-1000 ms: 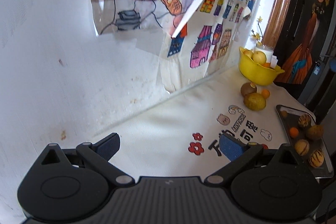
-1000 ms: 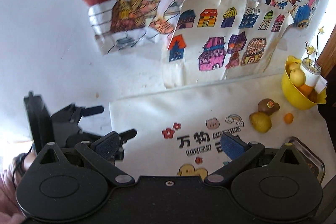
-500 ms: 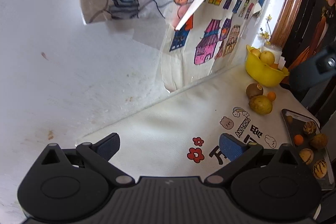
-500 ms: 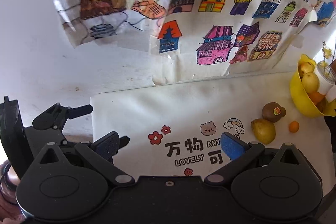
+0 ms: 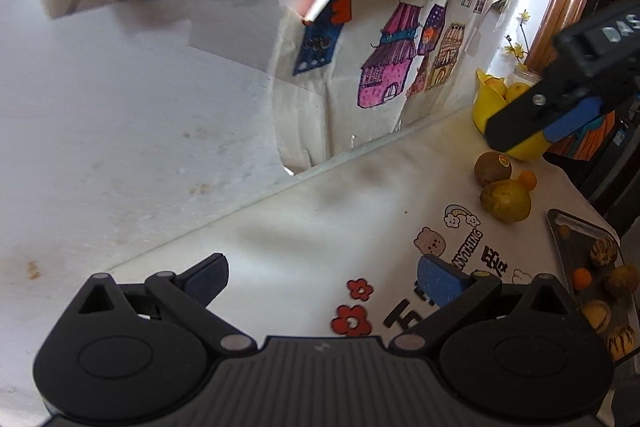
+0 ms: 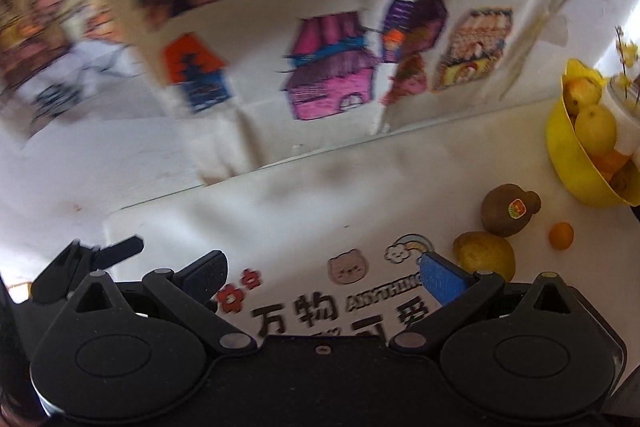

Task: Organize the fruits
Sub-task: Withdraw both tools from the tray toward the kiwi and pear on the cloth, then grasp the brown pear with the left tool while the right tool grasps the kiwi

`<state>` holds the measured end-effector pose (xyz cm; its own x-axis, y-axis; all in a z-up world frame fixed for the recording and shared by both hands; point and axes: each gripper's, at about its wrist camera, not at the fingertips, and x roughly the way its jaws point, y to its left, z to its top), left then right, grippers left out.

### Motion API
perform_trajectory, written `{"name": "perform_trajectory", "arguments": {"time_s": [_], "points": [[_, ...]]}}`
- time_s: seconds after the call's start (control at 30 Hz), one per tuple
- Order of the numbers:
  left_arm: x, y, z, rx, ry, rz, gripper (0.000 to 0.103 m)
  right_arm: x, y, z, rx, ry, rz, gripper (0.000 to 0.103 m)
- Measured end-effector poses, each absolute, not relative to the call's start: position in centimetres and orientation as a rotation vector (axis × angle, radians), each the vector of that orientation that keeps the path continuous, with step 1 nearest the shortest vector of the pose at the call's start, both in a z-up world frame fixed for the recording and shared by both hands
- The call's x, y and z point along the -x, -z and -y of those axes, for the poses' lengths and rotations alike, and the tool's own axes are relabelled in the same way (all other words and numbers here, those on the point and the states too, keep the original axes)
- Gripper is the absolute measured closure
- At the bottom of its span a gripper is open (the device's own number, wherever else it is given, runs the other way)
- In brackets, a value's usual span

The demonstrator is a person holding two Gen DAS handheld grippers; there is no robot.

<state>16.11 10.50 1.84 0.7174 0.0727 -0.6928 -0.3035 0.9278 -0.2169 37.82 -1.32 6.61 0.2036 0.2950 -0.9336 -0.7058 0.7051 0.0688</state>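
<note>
Bright daylight fills both views. The right wrist view is smeared, most on the wall drawings (image 6: 332,83). Edges bend round, with dark corners.

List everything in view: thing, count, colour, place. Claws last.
Bowl: 1, yellow, back right by the wall, holds yellow and orange fruit.
Kiwi: 1, brown with sticker, loose on the cloth.
Lemon: 1, yellow-green, in front of the kiwi.
Small orange: 1, orange, right of the kiwi.
Tray: 1, dark metal, far right, holds several orange and brownish fruits.
Tablecloth: 1, white, printed.
Drawings: several, coloured, on the wall.
Left claw: open, empty.
Right claw: open, empty.
</note>
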Motion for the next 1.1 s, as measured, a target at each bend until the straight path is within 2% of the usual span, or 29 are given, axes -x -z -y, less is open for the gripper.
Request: {"name": "perform_trajectory", "arguments": {"time_s": [0.63, 1.1], "points": [[-24.3, 0.2, -2.8, 0.345, -0.105, -0.783, 0.0, -46.6, -2.8, 5.3, 0.355, -0.64, -1.215, 0.001], [-30.0, 1.9, 1.4, 0.342, 0.011, -0.745, 0.0, -53.0, 0.6, 10.1, 0.217, -0.533, -1.269, 0.001]]}}
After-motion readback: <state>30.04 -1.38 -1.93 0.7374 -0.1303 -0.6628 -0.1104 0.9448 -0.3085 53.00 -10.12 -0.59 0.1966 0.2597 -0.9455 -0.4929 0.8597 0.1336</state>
